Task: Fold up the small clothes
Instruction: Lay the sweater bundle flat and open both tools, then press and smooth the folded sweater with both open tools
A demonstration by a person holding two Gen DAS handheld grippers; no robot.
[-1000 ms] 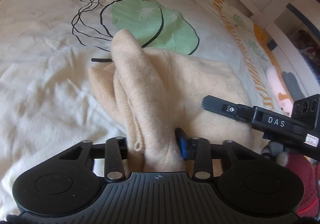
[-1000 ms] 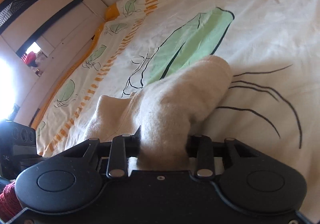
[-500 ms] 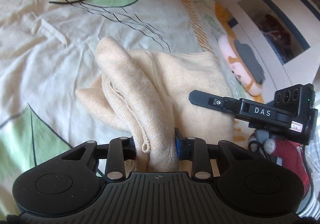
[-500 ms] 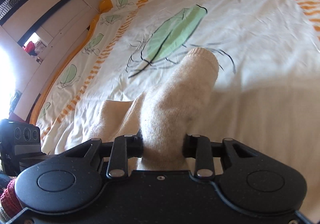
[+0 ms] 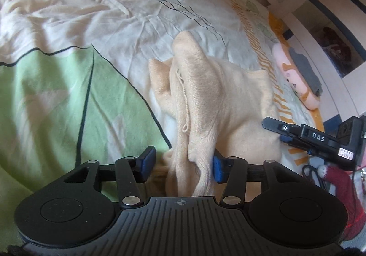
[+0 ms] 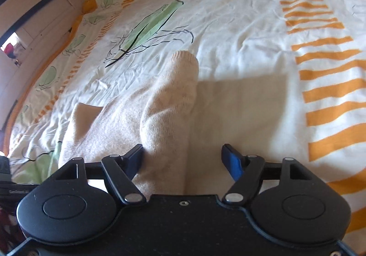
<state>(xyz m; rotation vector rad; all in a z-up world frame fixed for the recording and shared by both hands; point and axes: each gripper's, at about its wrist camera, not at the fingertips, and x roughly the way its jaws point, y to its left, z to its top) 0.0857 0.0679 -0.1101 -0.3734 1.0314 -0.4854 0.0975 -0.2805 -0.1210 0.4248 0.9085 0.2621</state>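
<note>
While the beige knit garment point(image 5: 219, 98) lies bunched on a white duvet point(image 5: 68, 15) printed with green leaves and orange stripes beside white bed rails point(image 5: 304, 4), both the left gripper point(image 5: 181, 164) and right gripper point(image 6: 183, 160) stand with jaws spread, cloth loose between them.

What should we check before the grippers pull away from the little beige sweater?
1. Left hand-held gripper open: ok, jaws are apart.
2. Right hand-held gripper open: ok, jaws are apart.
3. Beige sweater free of the left gripper: not ok, cloth sits against its right blue pad.
4. Sweater free of the right gripper: not ok, a fold rests against its left pad.
5. Sweater lying flat on the bedspread: not ok, bunched up.
6. Fold neat underneath: cannot tell.
</note>
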